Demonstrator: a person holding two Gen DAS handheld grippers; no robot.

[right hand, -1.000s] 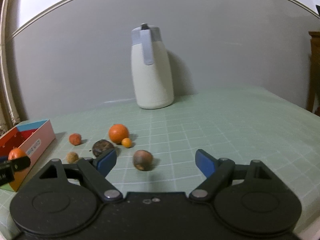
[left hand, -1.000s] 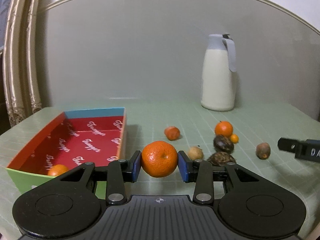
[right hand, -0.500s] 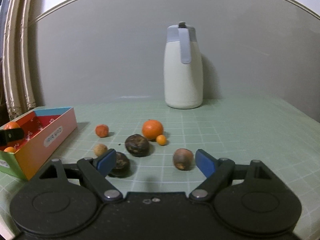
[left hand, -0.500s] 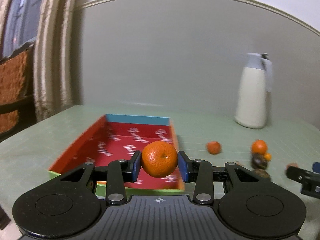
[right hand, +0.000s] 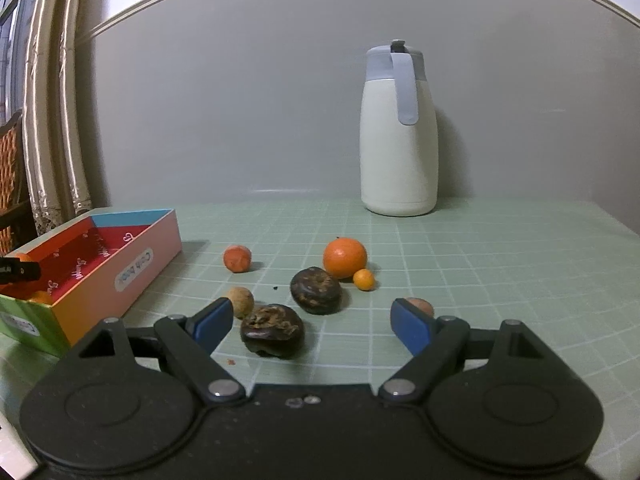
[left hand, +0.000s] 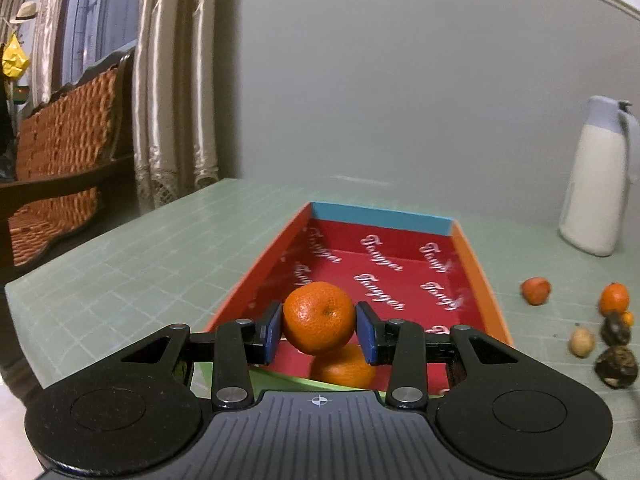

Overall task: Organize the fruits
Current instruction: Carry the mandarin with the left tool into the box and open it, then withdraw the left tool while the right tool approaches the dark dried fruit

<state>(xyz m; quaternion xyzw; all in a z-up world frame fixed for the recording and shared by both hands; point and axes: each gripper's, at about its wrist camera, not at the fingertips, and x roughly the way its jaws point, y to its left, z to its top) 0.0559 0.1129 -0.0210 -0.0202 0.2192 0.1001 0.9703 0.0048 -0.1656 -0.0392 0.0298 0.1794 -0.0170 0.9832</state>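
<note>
- Left gripper (left hand: 319,331): clamped on an orange (left hand: 319,317), held between the blue pads above the box's near end.
- Just below and beyond the held orange: a second orange (left hand: 344,365), already lying in the box (left hand: 472,264).
- Ahead of the left gripper: red box floor, otherwise bare as far as visible.
- Right gripper (right hand: 308,322): jaws wide apart, holding nothing, low over the table (right hand: 500,264).
- Between its fingers, nearest: dark fruit (right hand: 272,329); tan fruit (right hand: 240,301) by the left finger; brown fruit (right hand: 420,305) behind the right finger.
- Further ahead: second dark fruit (right hand: 316,290), kumquat (right hand: 363,279), loose orange (right hand: 345,257), reddish fruit (right hand: 237,258).
- Farthest: jug (right hand: 398,136) against the wall.
- Progress, judged: early; one fruit boxed, one about to be released, seven loose on the table.
</note>
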